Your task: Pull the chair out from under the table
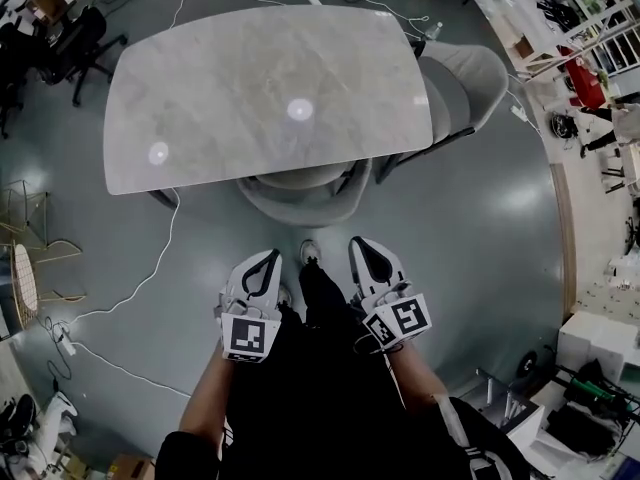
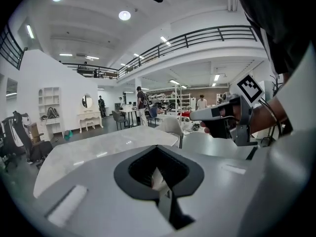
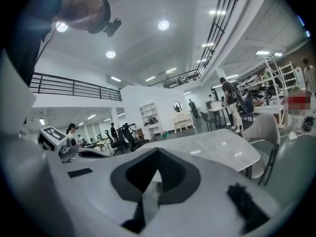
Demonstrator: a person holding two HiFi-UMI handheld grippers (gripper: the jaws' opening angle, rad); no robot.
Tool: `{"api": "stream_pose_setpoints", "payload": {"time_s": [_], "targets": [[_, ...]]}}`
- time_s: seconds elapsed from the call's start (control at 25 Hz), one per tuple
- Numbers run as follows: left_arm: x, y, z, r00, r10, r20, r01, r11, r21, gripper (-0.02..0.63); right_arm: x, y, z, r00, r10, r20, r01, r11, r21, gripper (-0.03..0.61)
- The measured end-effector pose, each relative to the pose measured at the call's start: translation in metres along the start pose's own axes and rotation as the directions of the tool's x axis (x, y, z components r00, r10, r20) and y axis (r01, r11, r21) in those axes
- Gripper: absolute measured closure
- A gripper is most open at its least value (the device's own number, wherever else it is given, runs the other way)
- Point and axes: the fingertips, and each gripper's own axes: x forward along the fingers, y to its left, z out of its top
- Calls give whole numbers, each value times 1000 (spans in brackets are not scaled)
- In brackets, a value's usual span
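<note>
In the head view, the grey curved-back chair (image 1: 303, 200) was seen tucked under the pale marble table (image 1: 200, 118). In the gripper views, the left hand-held gripper (image 2: 160, 181) and the right hand-held gripper (image 3: 148, 184) were seen closed, empty.

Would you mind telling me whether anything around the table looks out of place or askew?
A white cable trails across the grey floor to the near edge of the pale marble-topped table, left of the tucked-in grey upholstered chair. It might snag when the chair moves. Nothing else looks spilled or damaged.

White left gripper (image 1: 273, 256), white right gripper (image 1: 356, 242), black clothes (image 1: 320, 388)
</note>
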Motion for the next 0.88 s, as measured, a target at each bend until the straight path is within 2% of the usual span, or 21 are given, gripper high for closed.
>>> {"api": "stream_pose_setpoints", "payload": {"time_s": [0.32, 0.52, 0.72, 0.88], "targets": [[28, 10, -45, 993, -41, -111, 48, 997, 59, 604, 21, -12, -15, 997, 27, -70, -31, 998, -63, 561], [44, 6, -59, 985, -66, -158, 82, 992, 93, 604, 25, -24, -31, 992, 28, -126, -41, 994, -99, 561], [59, 4, -77, 974, -69, -216, 112, 974, 195, 584, 32, -28, -50, 982, 44, -183, -70, 988, -137, 561], [68, 4, -98, 959, -93, -269, 156, 962, 225, 553, 35, -31, -65, 970, 65, -234, -105, 981, -162, 560]]}}
